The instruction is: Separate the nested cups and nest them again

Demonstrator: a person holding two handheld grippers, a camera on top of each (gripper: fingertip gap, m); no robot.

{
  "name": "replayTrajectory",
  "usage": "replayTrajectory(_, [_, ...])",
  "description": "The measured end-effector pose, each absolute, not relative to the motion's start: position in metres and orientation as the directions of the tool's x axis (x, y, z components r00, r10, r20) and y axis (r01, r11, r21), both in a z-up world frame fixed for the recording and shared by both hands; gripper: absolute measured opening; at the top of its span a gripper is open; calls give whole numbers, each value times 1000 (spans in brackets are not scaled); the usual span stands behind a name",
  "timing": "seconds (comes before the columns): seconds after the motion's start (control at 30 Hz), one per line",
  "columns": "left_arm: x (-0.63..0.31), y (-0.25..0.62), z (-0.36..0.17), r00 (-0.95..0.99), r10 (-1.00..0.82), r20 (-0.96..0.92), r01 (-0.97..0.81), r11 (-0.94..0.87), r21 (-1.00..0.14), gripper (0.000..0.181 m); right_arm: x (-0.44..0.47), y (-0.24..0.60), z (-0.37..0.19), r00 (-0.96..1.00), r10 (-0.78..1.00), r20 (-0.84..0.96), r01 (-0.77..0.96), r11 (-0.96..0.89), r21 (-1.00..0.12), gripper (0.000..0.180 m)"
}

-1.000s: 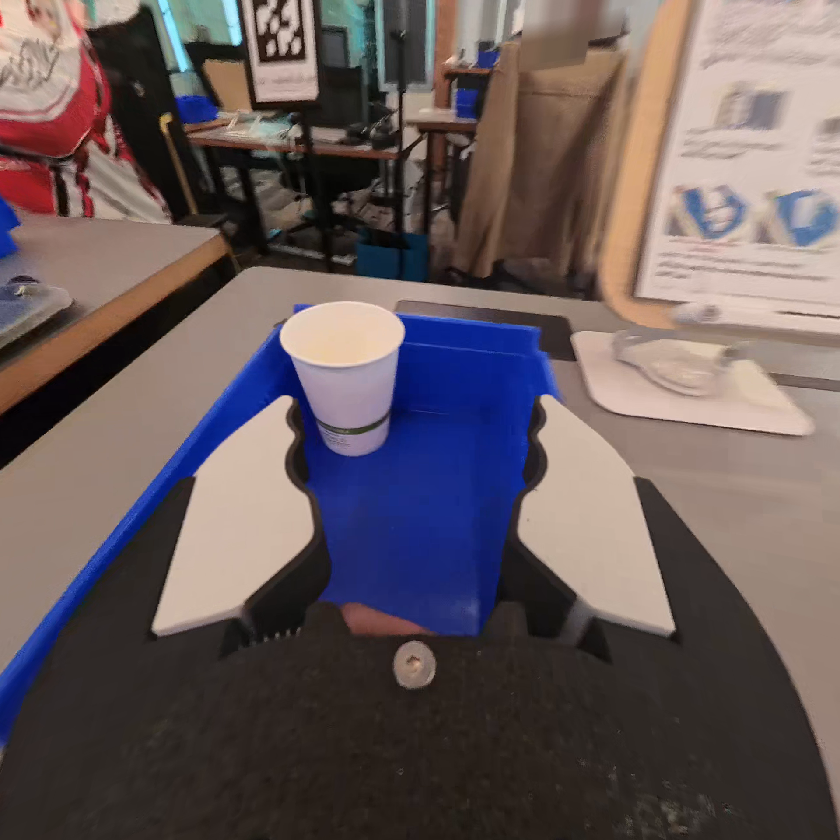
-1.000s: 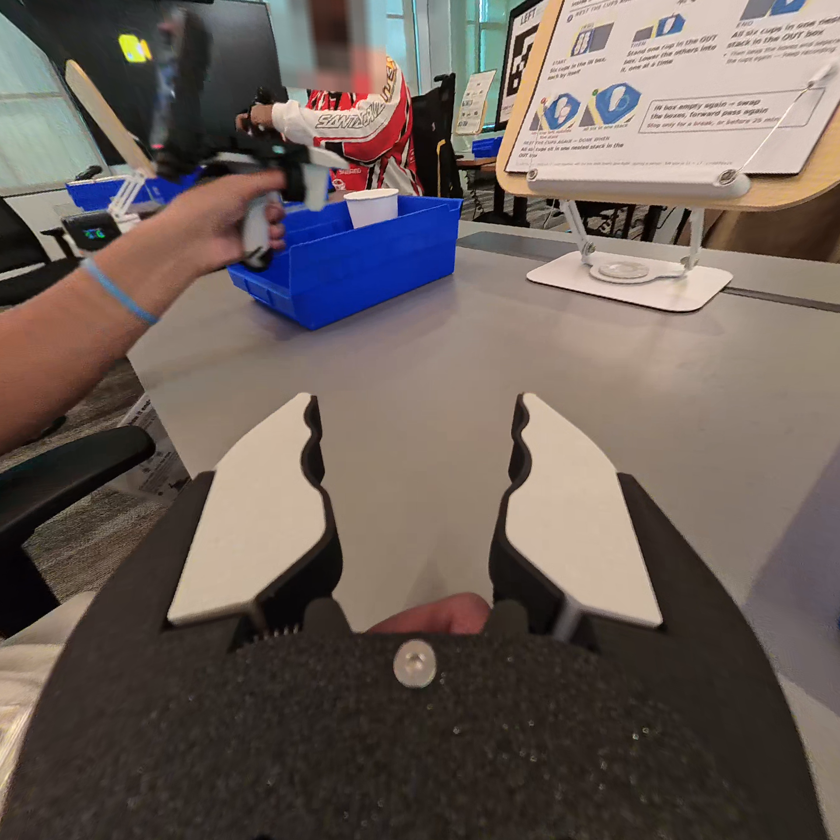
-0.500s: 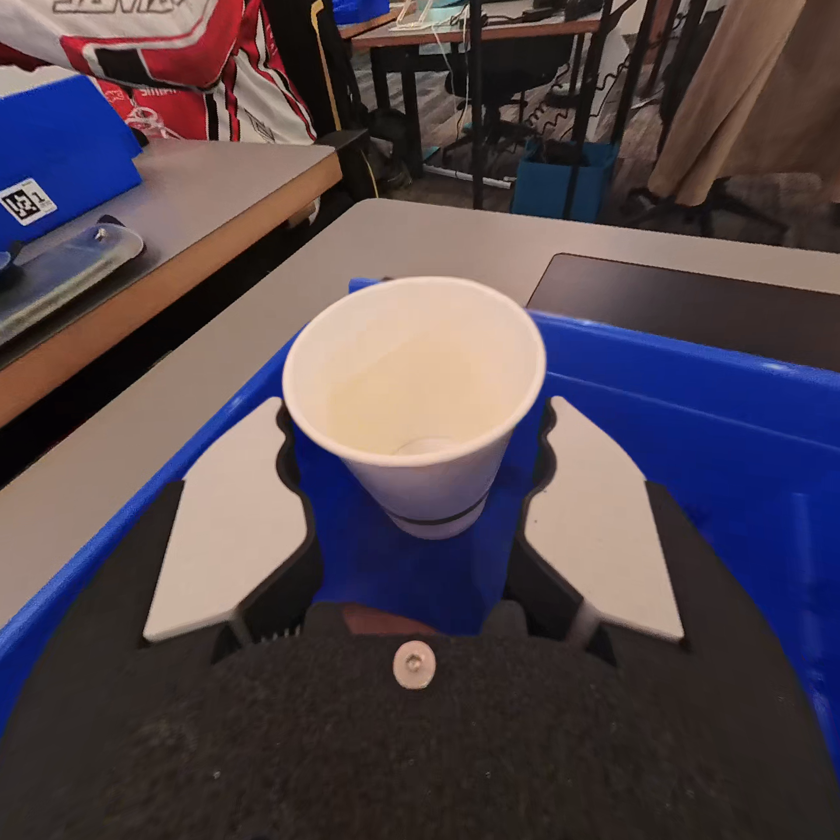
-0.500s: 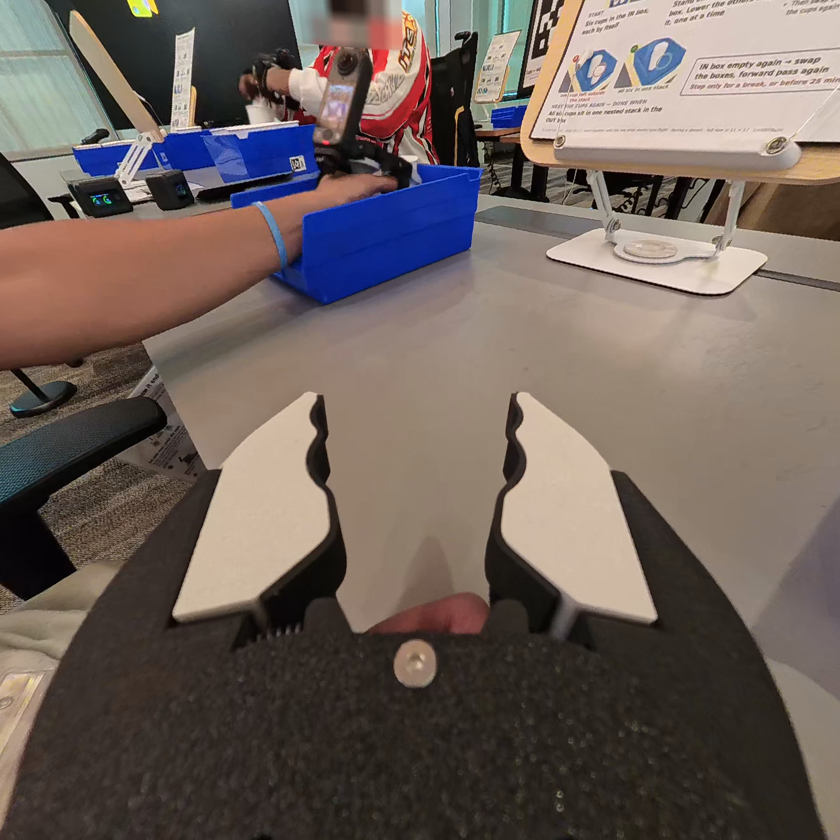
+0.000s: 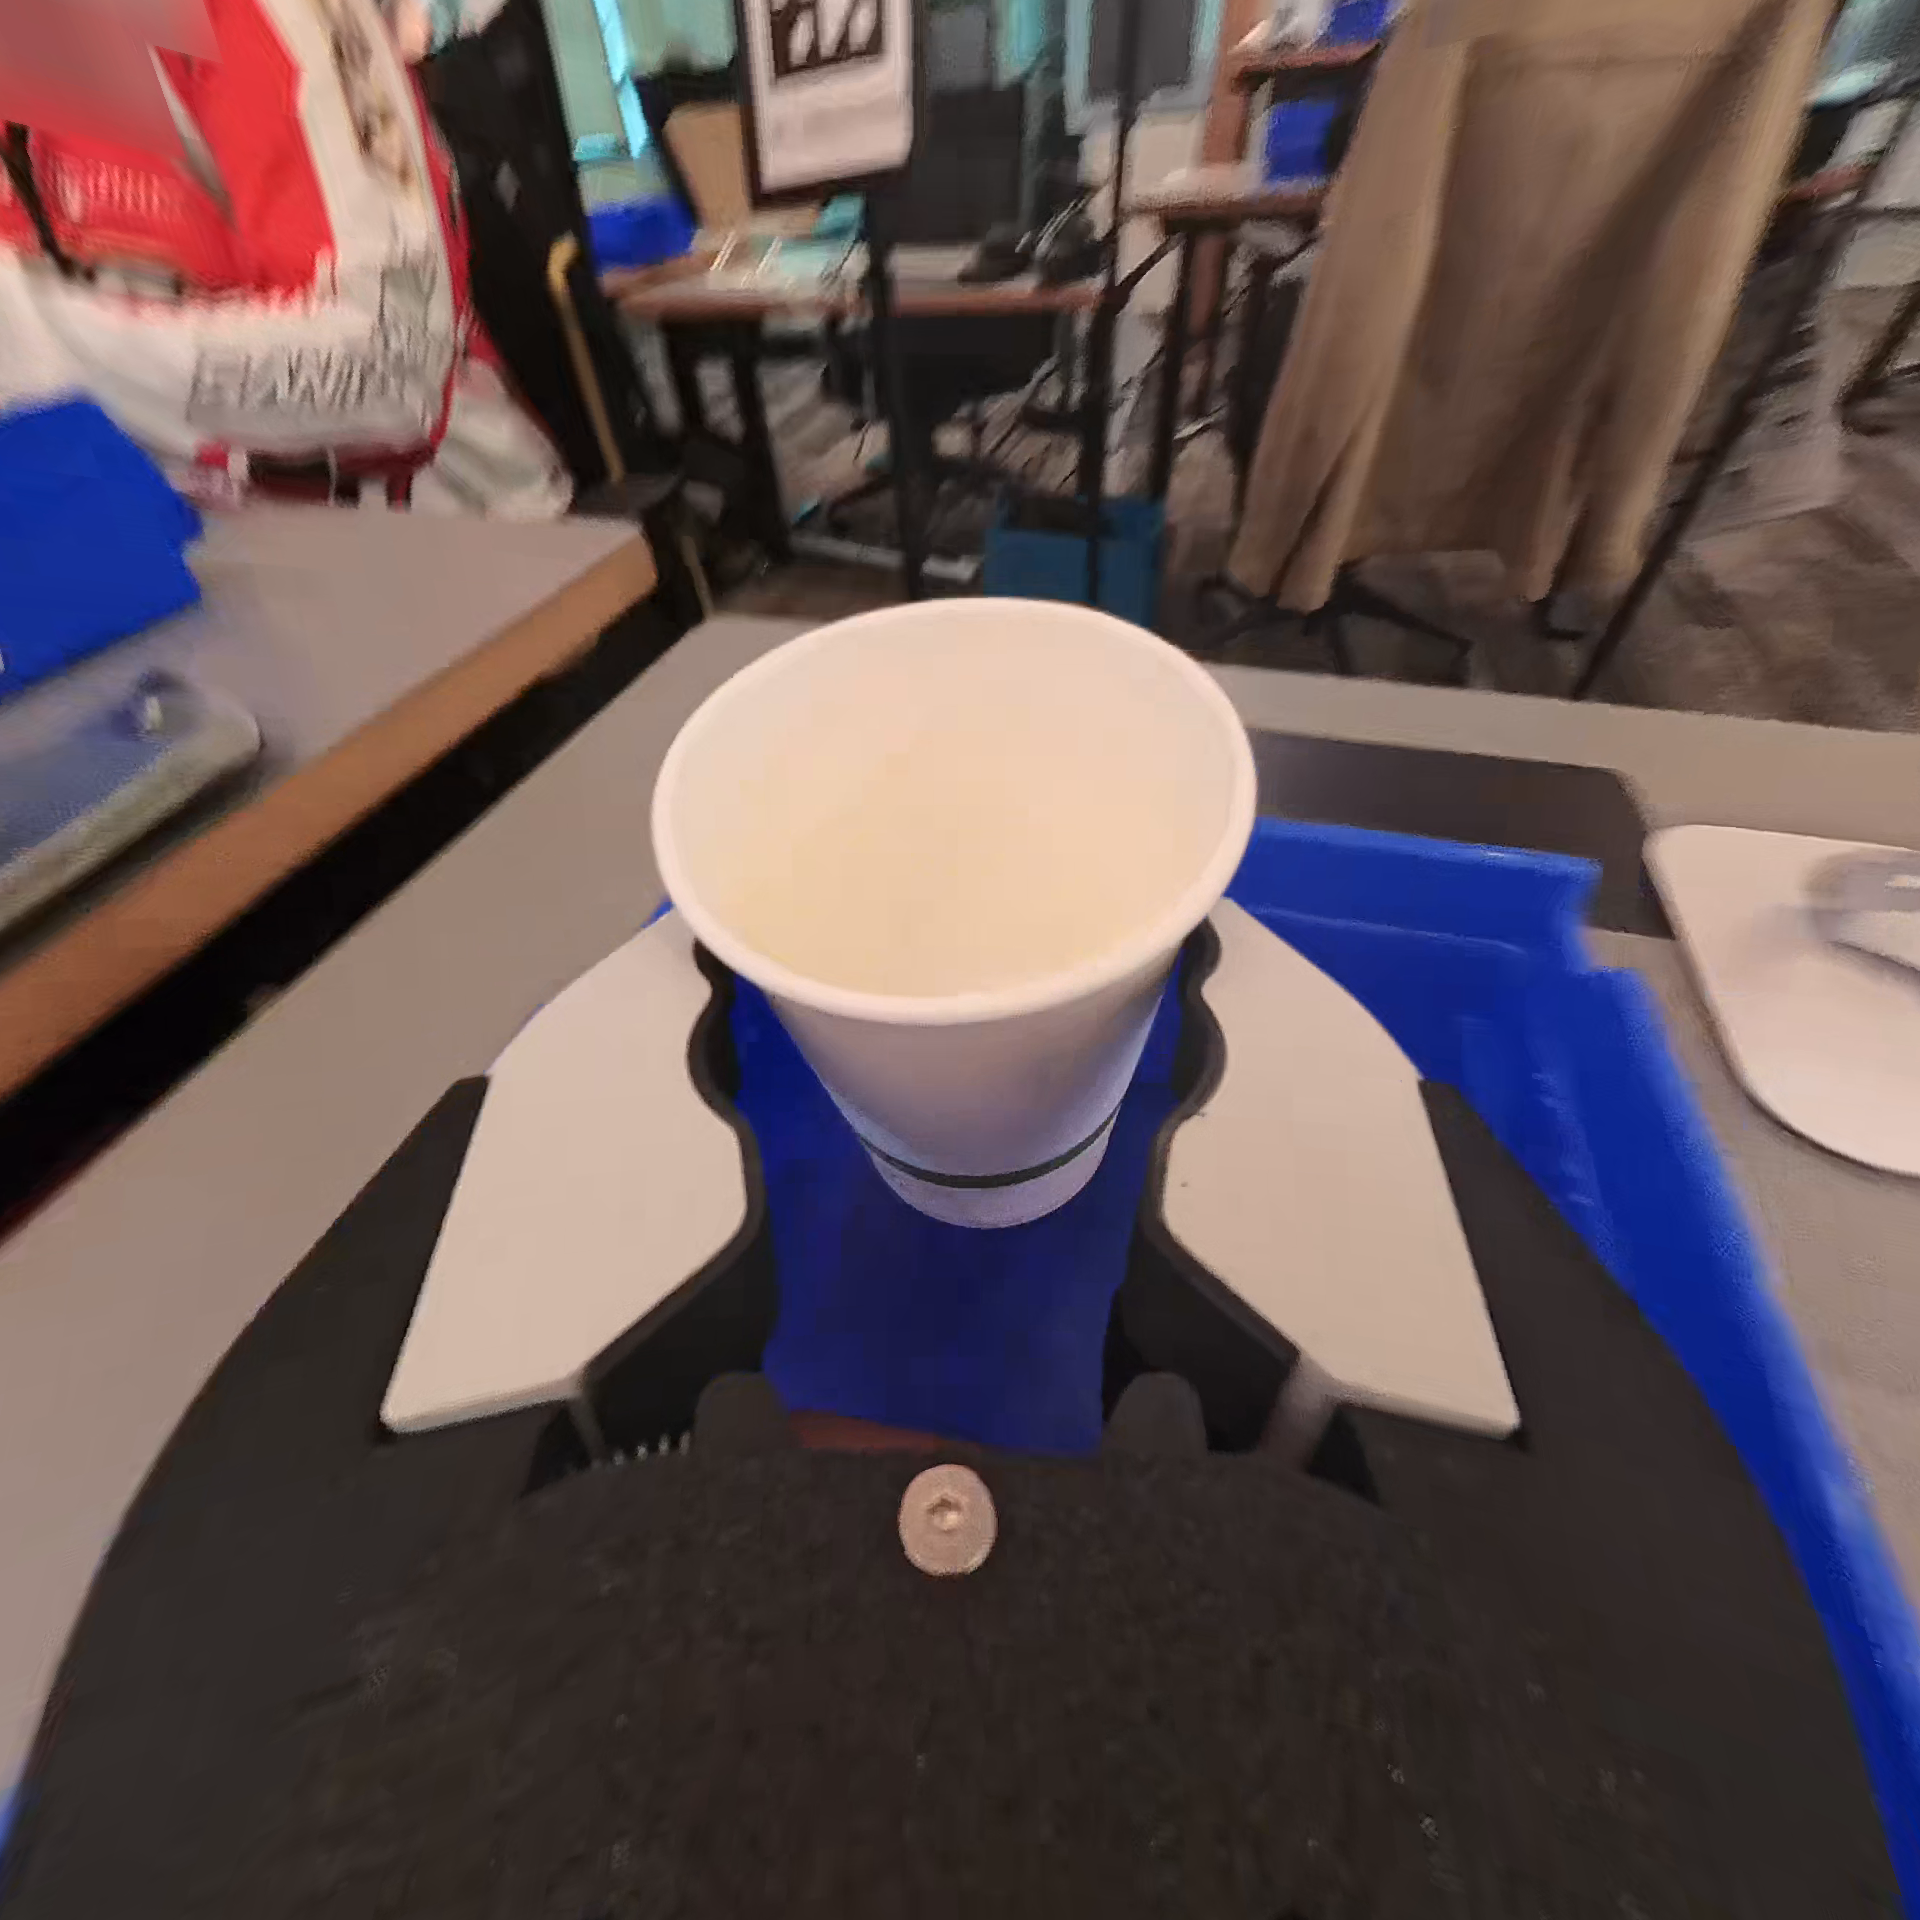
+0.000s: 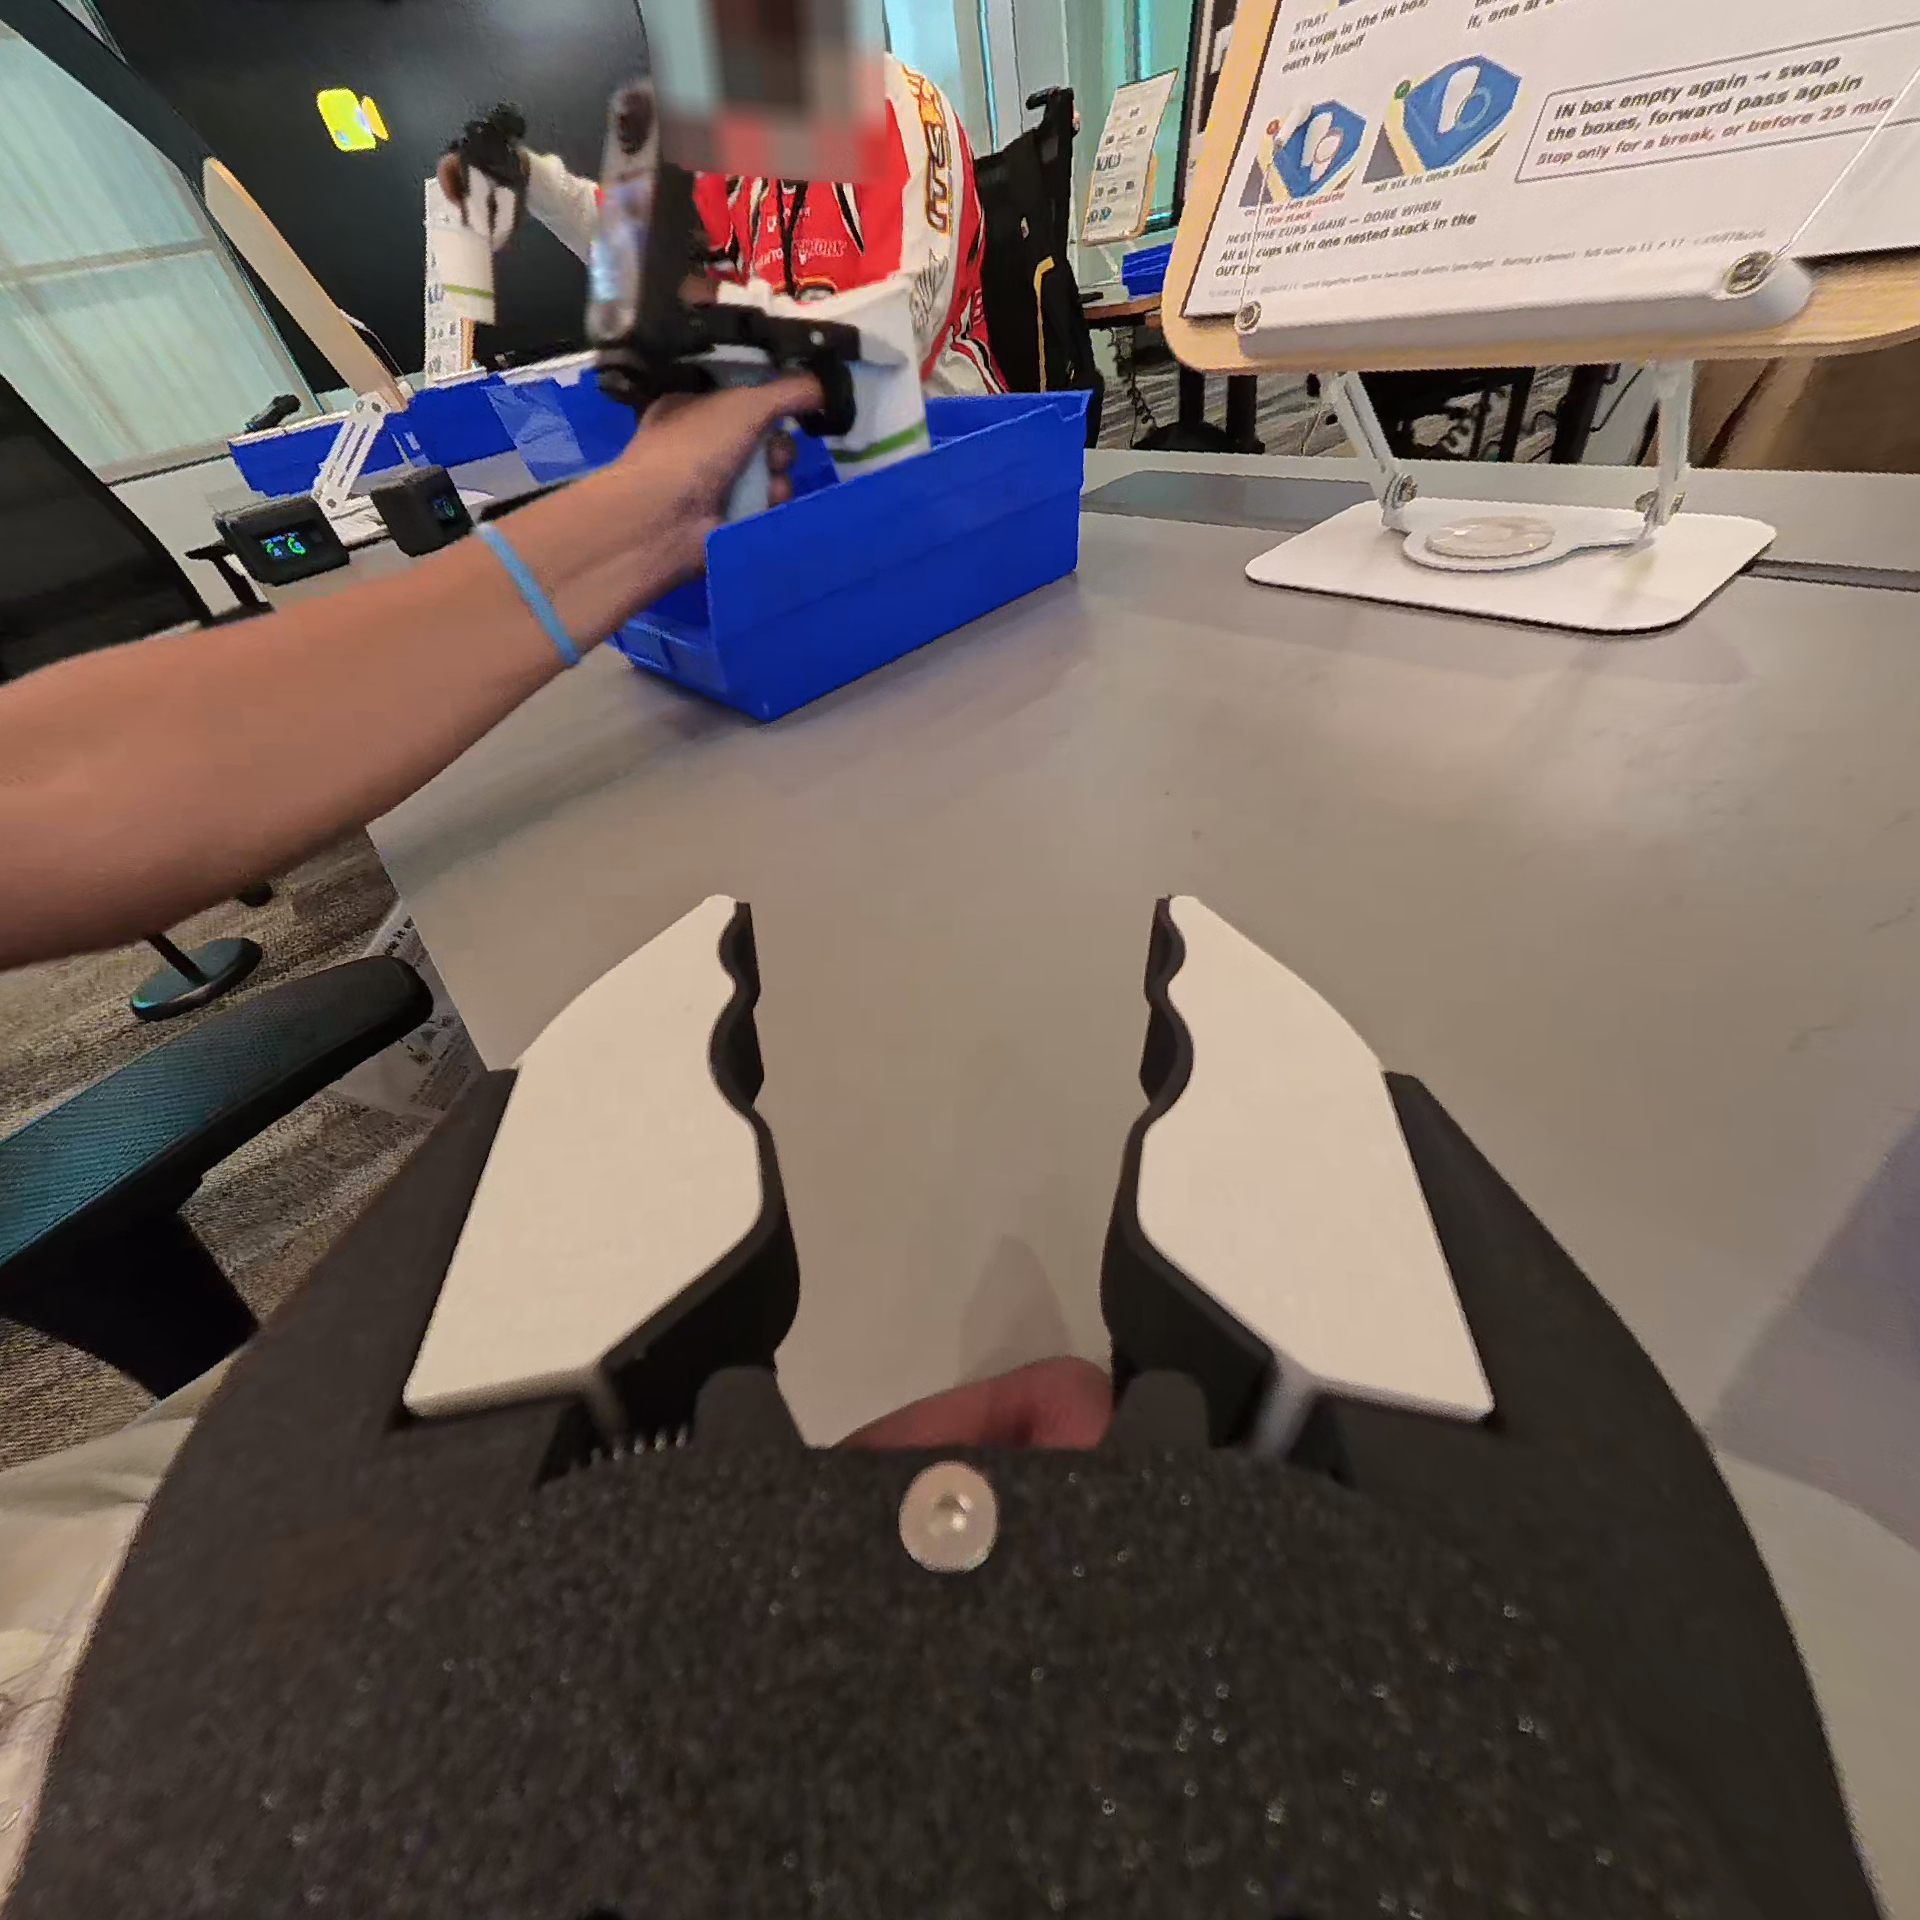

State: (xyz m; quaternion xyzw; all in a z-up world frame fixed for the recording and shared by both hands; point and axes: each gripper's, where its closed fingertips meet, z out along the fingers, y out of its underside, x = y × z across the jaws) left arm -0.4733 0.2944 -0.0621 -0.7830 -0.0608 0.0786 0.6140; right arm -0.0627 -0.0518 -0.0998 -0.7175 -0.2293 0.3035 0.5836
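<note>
One cup clamped between left tool fingers, above bin.

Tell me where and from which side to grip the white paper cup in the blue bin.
Grip the white paper cup on its tapered side wall below the rim, coming in level from the side, left gripper fingers either side. It stands upright and widens upward, so it probably cannot slip down.

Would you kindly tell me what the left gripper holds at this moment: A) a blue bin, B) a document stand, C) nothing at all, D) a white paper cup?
D: the left gripper is shut on the white paper cup above the blue bin.
</note>
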Motion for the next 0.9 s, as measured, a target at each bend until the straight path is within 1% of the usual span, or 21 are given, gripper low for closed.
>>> replayTrajectory(0.07, [-459, 266, -31, 995, 76, -59, -47, -153, -987, 82, -56, -50, -95, 711, 680, -179, -46, -210, -977, 72])
replayTrajectory(0.13, [-442, 229, -6, 996, -69, -48, -55, -98, -994, 82, -49, -49, -90, 699, 685, -205, -76, -214, -974, 72])
replayTrajectory(0.2, [-412, 184, 13, 952, -303, -30, -52, -68, -996, 82, -47, -47, -84, 662, 703, -260, -127, -236, -963, 72])
replayTrajectory(0.23, [-393, 159, 16, 902, -430, -26, -69, -86, -994, 82, -47, -46, -82, 636, 716, -286, -148, -250, -957, 73])
replayTrajectory(0.3, [-360, 110, 23, 788, -614, -42, -112, -76, -991, 82, -52, -49, -76, 559, 769, -311, -160, -268, -950, 75])
replayTrajectory(0.37, [-330, 69, 28, 671, -741, -32, -116, -62, -991, 81, -64, -56, -69, 460, 837, -298, -136, -266, -954, 79])
replayTrajectory(0.43, [-296, 33, 25, 523, -852, 12, -120, -87, -989, 82, -77, -63, -60, 353, 899, -260, -104, -239, -966, 85])
replayTrajectory(0.53, [-249, -8, 14, 317, -948, 33, -141, -82, -987, 82, -93, -53, -49, 324, 925, -200, -68, -188, -980, 89])
replayTrajectory(0.6, [-223, -23, 2, 222, -974, 51, -167, -90, -982, 82, -105, -45, -40, 314, 936, -157, -36, -153, -988, 91])
replayTrajectory(0.77, [-180, -36, -28, 108, -992, 61, -270, -88, -959, 82, -133, -42, -20, 255, 963, -90, 14, -97, -995, 93])
replayTrajectory(0.9, [-160, -49, -39, 19, -999, 42, -323, -46, -945, 82, -146, -48, -21, 186, 975, -125, 4, -128, -992, 94])
